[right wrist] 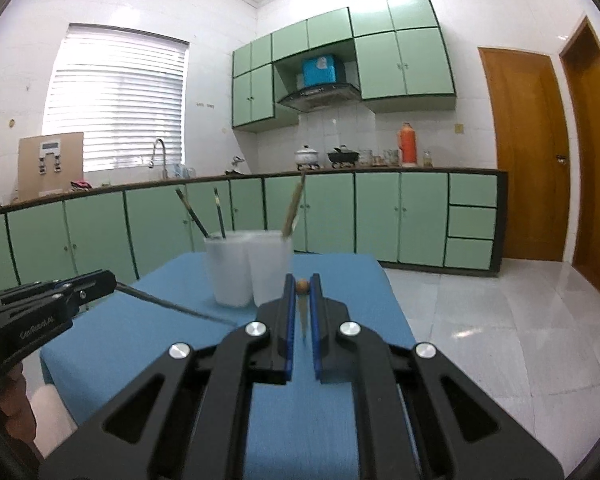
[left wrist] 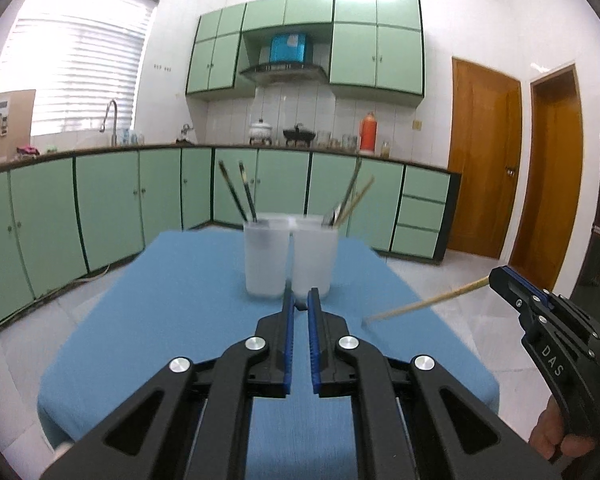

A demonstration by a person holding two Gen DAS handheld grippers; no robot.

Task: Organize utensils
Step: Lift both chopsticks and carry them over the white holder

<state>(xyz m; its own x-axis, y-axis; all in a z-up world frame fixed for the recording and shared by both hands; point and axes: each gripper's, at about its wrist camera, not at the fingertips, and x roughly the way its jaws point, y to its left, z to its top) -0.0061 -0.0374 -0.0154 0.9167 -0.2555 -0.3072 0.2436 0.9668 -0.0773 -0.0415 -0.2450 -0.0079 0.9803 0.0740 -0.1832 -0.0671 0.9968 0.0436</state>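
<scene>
Two frosted cups stand side by side at the far end of the blue-clothed table [left wrist: 160, 320]. The left cup [left wrist: 266, 260] [right wrist: 228, 272] holds two dark chopsticks [left wrist: 240, 196]. The right cup [left wrist: 315, 256] [right wrist: 269, 268] holds pale wooden chopsticks [left wrist: 356, 200] and a metal utensil. My left gripper [left wrist: 300, 300] [right wrist: 114, 282] is shut on a dark chopstick [right wrist: 172, 306], which slants down toward the cloth. My right gripper [right wrist: 302, 280] [left wrist: 494, 276] is shut on a pale wooden chopstick [left wrist: 424, 302] [right wrist: 302, 286]. Both grippers hover above the table, short of the cups.
Green base cabinets [left wrist: 112, 200] with a counter run behind the table, with a sink tap [left wrist: 110, 116], pots and an orange flask [left wrist: 367, 132] on it. Wooden doors [left wrist: 484, 160] stand at the right above a tiled floor [right wrist: 500, 320]. A hand [left wrist: 556, 440] grips the right tool.
</scene>
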